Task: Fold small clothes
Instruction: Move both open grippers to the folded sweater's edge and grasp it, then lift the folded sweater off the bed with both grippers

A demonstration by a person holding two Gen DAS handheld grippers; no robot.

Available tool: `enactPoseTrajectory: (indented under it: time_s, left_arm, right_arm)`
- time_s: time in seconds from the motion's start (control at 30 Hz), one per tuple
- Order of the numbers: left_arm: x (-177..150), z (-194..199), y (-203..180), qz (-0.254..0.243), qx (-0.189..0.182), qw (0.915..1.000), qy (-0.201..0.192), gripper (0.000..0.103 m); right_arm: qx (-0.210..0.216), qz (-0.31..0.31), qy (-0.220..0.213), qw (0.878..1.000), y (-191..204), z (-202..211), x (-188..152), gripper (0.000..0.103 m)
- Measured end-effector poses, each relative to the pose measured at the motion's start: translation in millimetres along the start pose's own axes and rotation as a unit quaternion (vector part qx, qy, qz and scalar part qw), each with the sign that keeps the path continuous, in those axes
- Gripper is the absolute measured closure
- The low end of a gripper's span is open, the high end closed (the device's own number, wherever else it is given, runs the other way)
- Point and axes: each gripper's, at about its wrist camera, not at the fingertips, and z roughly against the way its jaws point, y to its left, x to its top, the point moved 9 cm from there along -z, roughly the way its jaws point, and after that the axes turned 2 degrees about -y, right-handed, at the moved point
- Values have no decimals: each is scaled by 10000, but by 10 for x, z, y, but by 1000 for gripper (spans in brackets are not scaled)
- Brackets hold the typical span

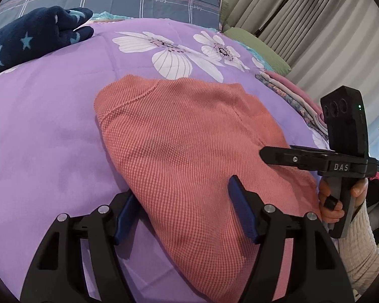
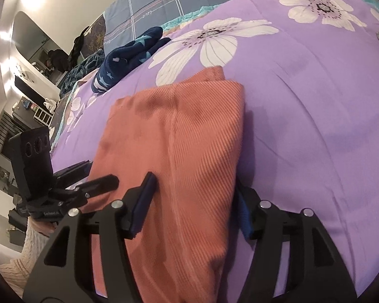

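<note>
The folded salmon knit garment point(image 1: 189, 136) lies soft and limp on the purple bed cover point(image 1: 50, 126), both tools, left point(image 1: 184, 212) and right point(image 2: 194, 207), spread apart astride its near edge, best pinched at the corners.

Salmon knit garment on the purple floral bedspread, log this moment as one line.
salmon knit garment: folded, flat on purple floral bedspread | left hand-held gripper: open | right hand-held gripper: open

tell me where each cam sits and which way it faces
Left wrist: on the left gripper, angled down across the orange knit garment on the purple bedspread; right gripper and hand show at right.
Right wrist: on the right gripper, facing the same garment; left gripper shows at left.
Shared: garment, bedspread, navy star fleece.
</note>
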Motion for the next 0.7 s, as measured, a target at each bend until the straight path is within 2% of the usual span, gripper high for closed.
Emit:
enactPoseTrajectory:
  time_s: [0.1, 0.13, 0.2, 0.27, 0.3, 0.47, 0.57, 0.7]
  left_arm:
    - [43, -40, -6, -57, 37, 10000, -34, 35]
    - [50, -46, -8, -94, 86, 9999, -56, 39]
    - [67, -50, -25, -167, 145, 9997, -101, 52]
    - [98, -24, -69, -182, 128, 9996, -185, 70]
    - [120, 6, -90, -208, 181, 9993, -242, 72]
    - [312, 387, -468, -889, 397, 9921, -795, 75]
    - [436, 707, -748, -1207, 297, 9852, -1182, 75]
    - [564, 1045, -1116, -1453, 115, 9763, -1598, 75]
  right_arm:
    - [-53, 93, -57, 9999, -7, -19, 40, 49]
    - [-70, 93, -85, 9999, -7, -16, 45, 53]
    - [-119, 101, -179, 9997, 13, 6, 50, 64]
    - [-241, 212, -345, 9989, 74, 79, 58, 74]
    - [-337, 318, -457, 9979, 119, 141, 68, 79]
    - [-837, 907, -1244, 9845, 436, 684, 128, 82]
    - [-1066, 1150, -1846, 9702, 659, 1159, 135, 82]
    - [-1367, 1437, -2605, 9449, 887, 1788, 96, 82]
